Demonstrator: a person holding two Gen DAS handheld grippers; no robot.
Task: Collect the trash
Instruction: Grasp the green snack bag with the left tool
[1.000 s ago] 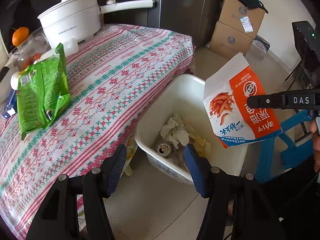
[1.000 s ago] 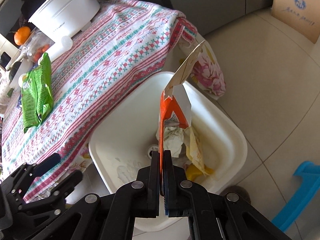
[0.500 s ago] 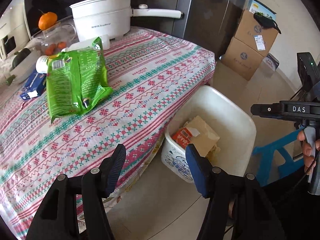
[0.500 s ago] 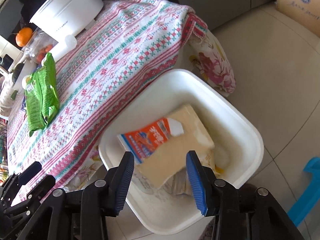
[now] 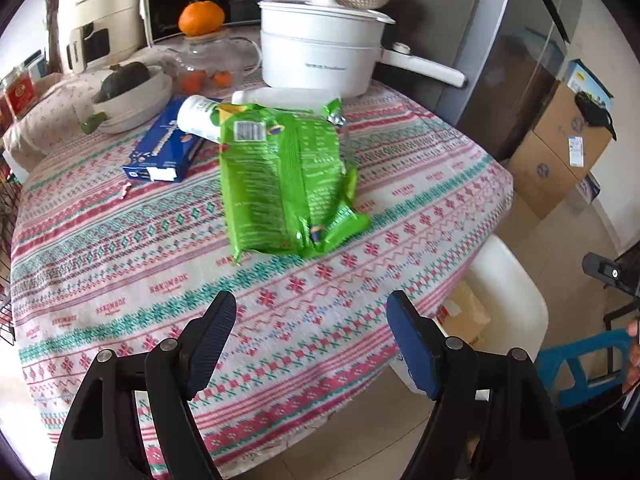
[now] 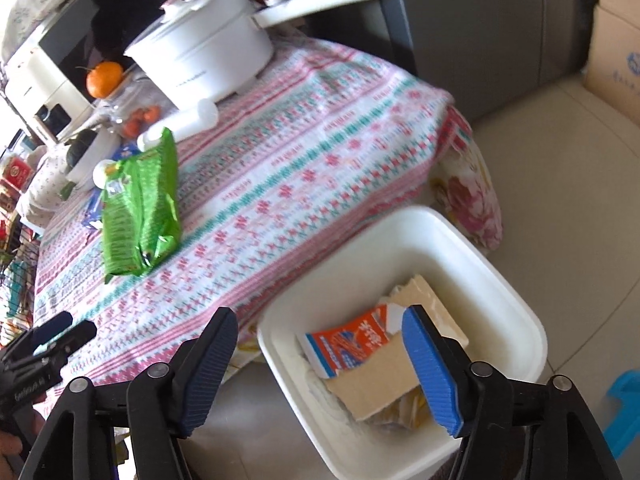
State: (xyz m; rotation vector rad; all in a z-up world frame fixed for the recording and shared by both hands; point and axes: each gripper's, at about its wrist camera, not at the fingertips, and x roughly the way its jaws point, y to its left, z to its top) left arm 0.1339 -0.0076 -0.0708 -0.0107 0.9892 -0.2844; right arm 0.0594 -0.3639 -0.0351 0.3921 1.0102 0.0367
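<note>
Both tools are spread wide and carry nothing. The left tool (image 5: 310, 334) hangs low in the frame over the near edge of the counter (image 5: 120, 280) with its patterned red, green and white cloth, its jaws aimed at the crinkled green foil snack bag (image 5: 280, 184) lying flat at the centre of the left view. The right tool (image 6: 318, 356) hovers at the bottom of its frame above the white rectangular plastic bin (image 6: 500, 280) on the floor, where an orange and white snack packet (image 6: 352, 344) rests on top of a tan cardboard piece (image 6: 380, 384).

The green bag's long axis runs from the upper centre of the left view down toward the lower centre. Its barcode end points up-frame at the white electric pot (image 5: 320, 60); its crumpled, flared end faces the left tool.

The risks, as I judge them: slick foil could slide out of a shallow pinch on that crumpled end, and a reach too far could nudge the white tube-shaped bottle (image 5: 200, 118) or the dark blue flat carton (image 5: 164, 146), both touching or just beside the bag's far end.
</note>
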